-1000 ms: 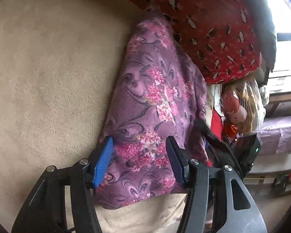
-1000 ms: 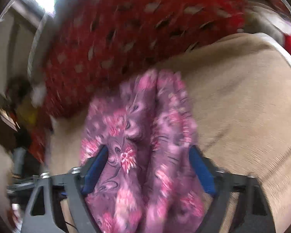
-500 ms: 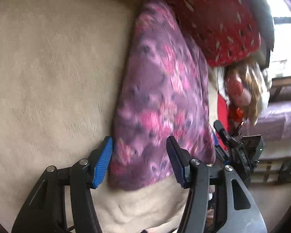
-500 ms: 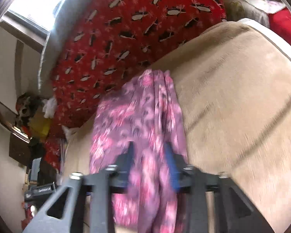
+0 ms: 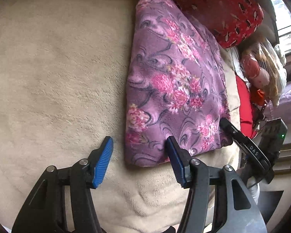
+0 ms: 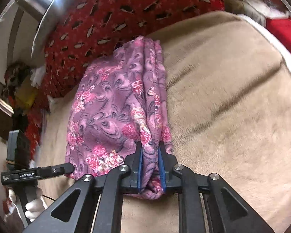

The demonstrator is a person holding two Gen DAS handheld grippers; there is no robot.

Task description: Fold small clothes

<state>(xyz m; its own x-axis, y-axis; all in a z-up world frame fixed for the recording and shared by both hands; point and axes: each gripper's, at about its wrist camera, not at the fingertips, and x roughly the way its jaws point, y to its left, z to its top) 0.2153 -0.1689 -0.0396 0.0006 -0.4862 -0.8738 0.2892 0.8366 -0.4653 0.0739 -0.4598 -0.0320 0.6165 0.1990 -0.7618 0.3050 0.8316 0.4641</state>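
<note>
From the left wrist view, the purple flowery garment (image 5: pixel 174 89) lies already folded into a thick wedge on the beige blanket (image 5: pixel 54 77), its far end tucked up against the red patterned cushion (image 5: pixel 219 7). The left gripper (image 5: pixel 139 155) hangs over the near left corner with its blue pads spread apart. Nothing is pinched: the right pad overlaps the cloth's near edge in the picture, the left pad sits over bare blanket just beside the fold. The other tool's tip pokes in at the garment's right corner.

From the right wrist view, the right gripper (image 6: pixel 150 167) has the stacked layers of the garment (image 6: pixel 114 112) between its pads, and the jaws are closing on that bundled right-hand edge, with cloth bulging out below them. The left tool (image 6: pixel 36 172) shows at lower left, tip right at the garment's near left corner, held by a gloved hand (image 6: pixel 34 207).

If I were doing this, I'd say the trick now is catching all the layers on the right side, not just the top one, or the stack fans out when moved. I'd bring the left one in over the corner and grab it too before lifting, keep both ends level, and avoid dragging on that fuzzy blanket, which looks grabby.
</note>
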